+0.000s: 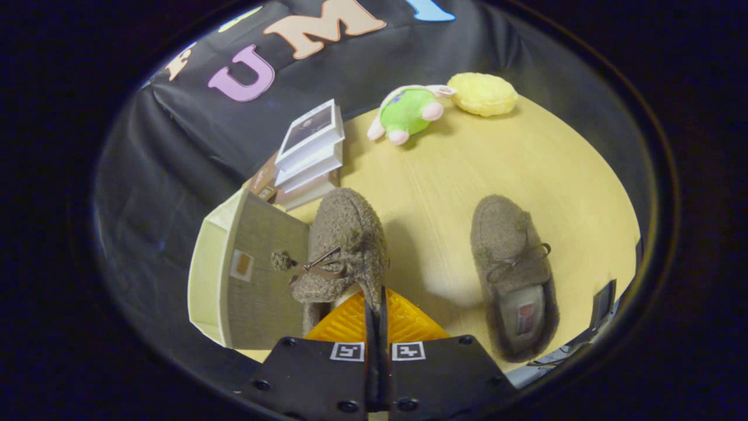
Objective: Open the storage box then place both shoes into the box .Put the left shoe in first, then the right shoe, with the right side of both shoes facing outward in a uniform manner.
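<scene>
Fingers (377,304) clenched on the heel rim of the left shoe (345,245), I carry it toward the open storage box (234,275) at nine o'clock, keeping it level; right shoe (514,269) waits at three o'clock.

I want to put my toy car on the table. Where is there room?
The bare wood between the two shoes, the held shoe and the lying shoe, is free, and so is the stretch beyond them toward the green plush. It is crowded by the storage box and book stack. The fingers pinch the held shoe's rim.
</scene>
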Motion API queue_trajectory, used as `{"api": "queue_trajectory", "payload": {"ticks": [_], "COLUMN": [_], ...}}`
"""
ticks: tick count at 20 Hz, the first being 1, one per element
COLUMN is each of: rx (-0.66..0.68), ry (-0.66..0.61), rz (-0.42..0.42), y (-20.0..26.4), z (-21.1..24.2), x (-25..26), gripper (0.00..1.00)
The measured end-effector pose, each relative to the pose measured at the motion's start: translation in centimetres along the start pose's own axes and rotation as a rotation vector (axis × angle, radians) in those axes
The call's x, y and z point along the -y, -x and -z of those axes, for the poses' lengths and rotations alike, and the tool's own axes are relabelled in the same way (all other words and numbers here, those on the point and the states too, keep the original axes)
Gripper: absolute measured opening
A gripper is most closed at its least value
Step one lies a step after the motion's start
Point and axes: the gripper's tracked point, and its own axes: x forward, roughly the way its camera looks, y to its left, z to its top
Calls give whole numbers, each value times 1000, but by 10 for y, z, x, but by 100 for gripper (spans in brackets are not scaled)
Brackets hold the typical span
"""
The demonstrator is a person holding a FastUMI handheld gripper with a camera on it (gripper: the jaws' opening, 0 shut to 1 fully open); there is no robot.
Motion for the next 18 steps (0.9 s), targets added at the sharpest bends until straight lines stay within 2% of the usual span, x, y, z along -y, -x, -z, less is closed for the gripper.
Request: {"api": "queue_trajectory", "payload": {"ticks": [5, 9, 13, 18], "rx": [63, 96, 104, 65], "ry": [22, 35, 58, 91], "rz": [-32, -94, -162, -179], "y": [23, 36, 37, 14], "z": [-33, -48, -51, -31], "x": [-47, -95, -148, -193], "gripper": [4, 3, 3, 3]}}
